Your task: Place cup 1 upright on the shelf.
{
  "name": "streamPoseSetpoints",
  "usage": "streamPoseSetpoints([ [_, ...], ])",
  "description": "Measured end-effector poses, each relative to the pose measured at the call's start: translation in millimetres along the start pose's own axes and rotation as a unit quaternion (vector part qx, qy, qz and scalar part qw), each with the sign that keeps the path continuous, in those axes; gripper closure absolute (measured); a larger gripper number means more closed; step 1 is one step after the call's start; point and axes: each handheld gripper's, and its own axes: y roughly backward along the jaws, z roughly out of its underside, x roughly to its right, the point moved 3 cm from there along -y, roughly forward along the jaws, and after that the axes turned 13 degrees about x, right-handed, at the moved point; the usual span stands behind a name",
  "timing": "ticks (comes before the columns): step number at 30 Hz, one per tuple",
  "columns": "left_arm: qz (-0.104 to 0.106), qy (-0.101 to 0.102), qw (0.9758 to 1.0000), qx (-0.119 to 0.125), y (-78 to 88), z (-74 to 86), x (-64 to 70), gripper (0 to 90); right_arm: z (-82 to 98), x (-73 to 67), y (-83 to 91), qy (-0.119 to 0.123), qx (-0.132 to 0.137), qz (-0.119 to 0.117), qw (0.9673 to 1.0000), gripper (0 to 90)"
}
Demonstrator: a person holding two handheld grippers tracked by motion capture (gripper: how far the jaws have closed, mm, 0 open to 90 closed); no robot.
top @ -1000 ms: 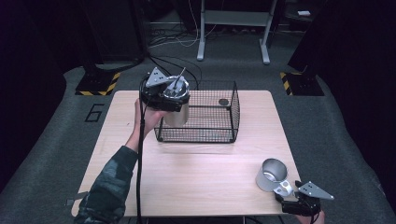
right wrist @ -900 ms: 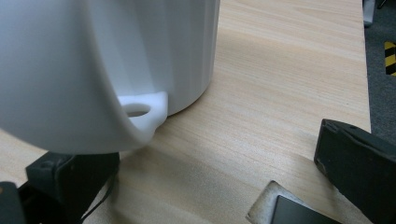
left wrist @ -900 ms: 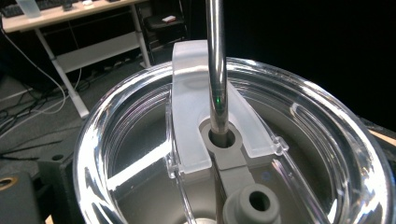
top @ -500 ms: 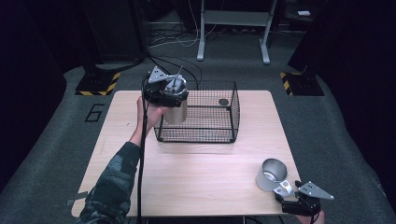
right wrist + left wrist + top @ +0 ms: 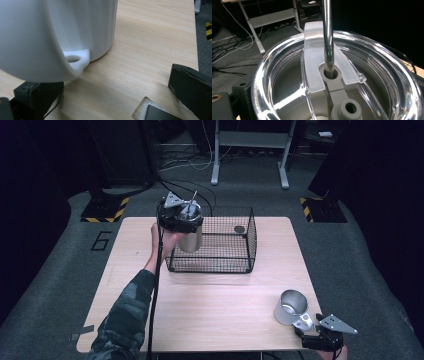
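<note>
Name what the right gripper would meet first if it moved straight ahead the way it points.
Probably the shiny round steel mug, its loop handle first, close ahead on the pale wooden table.

Left gripper (image 5: 181,215): fingers hidden under its own body in the high view; grip on the tumbler (image 5: 190,238) not legible. Tumbler lid (image 5: 337,82) cut off at the bottom edge, straw (image 5: 327,37) at the top. Small dark disc (image 5: 239,229) in the wire basket (image 5: 235,265), well beyond the fingers, too small to identify. Right gripper (image 5: 320,337) cut by the bottom edge; white mug (image 5: 50,37) close against the lens, blurred.
</note>
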Motion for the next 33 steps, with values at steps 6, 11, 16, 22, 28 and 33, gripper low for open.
streamPoseSetpoints([
  [6, -0.005, 0.006, 0.9999, -0.006, -8.4, 5.9, -0.9, 4.2, 0.1, 0.1, 0.1, 0.000, 0.000, 0.000, 1.0000, 0.0],
  [11, -0.009, 0.007, 0.9998, -0.013, -15.6, 10.9, -0.5, 4.2, 0.2, -0.1, 0.3, -0.001, 0.000, -0.001, 1.0000, 0.0],
  [16, -0.010, 0.011, 0.9996, -0.023, -20.4, 16.5, -1.9, 4.2, 0.3, -0.1, 0.2, 0.000, 0.000, 0.000, 1.0000, 0.0],
  [22, -0.012, 0.016, 0.9992, -0.034, -26.3, 26.5, -4.0, 4.2, 0.3, -0.1, 0.3, 0.000, 0.000, 0.000, 1.0000, 0.0],
  [28, -0.013, 0.014, 0.9987, -0.047, -29.4, 35.1, -6.4, 4.2, 0.3, -0.1, 0.3, 0.000, 0.001, 0.000, 1.0000, 0.0],
  [33, -0.015, 0.021, 0.9986, -0.046, -32.8, 39.9, -5.8, 4.2, 0.3, 0.2, 0.5, 0.002, -0.001, -0.002, 1.0000, 0.0],
])
